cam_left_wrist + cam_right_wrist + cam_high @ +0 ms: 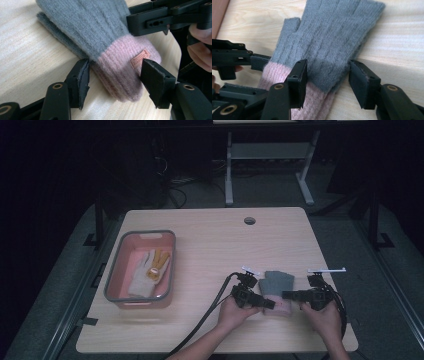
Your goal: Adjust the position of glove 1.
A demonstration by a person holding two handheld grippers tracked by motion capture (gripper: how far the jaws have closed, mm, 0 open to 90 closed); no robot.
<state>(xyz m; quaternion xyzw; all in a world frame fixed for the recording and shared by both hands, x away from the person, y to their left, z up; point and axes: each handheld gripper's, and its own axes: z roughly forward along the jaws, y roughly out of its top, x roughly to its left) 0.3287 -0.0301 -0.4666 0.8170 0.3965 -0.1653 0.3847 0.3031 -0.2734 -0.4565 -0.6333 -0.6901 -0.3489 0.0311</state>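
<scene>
At the table's near right, the left gripper [268,303] and right gripper [287,295], each with jaws apart, straddle the pink cuff of a grey knitted glove [278,283] lying flat on the table [210,245]. Farther left, a pink basin [113,279] holds other gloves [149,270].

Dim lab: bare desk [210,245], trailing floor cables [175,182]
</scene>
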